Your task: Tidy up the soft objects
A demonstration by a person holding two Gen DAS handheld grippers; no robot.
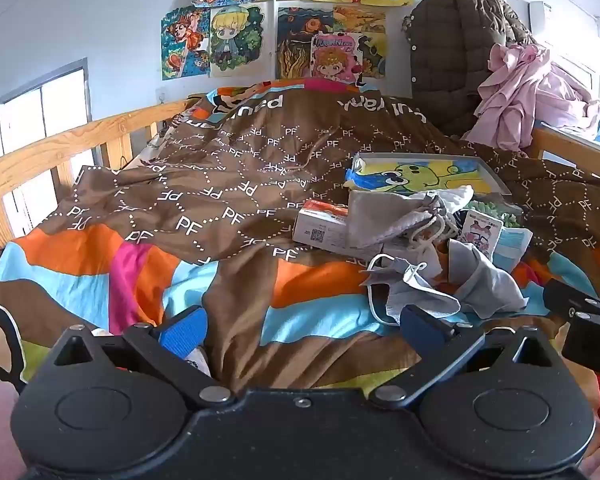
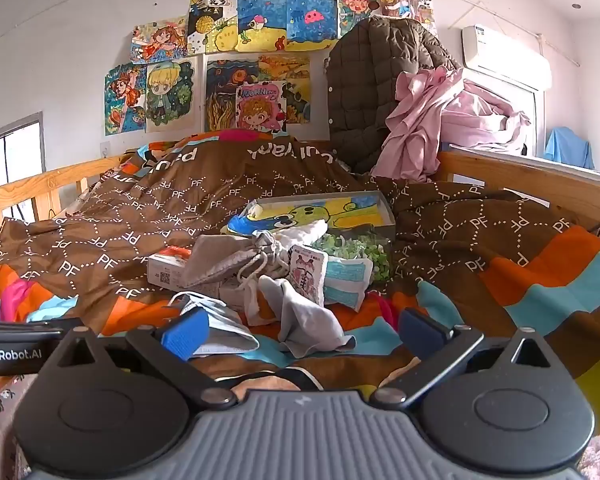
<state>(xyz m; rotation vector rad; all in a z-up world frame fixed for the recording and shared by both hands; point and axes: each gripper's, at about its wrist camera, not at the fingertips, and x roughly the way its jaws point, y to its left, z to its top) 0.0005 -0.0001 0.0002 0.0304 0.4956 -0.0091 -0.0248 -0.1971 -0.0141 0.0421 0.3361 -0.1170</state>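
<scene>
Left gripper (image 1: 302,330): jaws spread wide, blue pads apart, nothing between them, held low and level. Right gripper (image 2: 302,332): jaws likewise wide, nothing gripped, level, aimed forward. The two sit side by side, each showing at the edge of the other's view
</scene>
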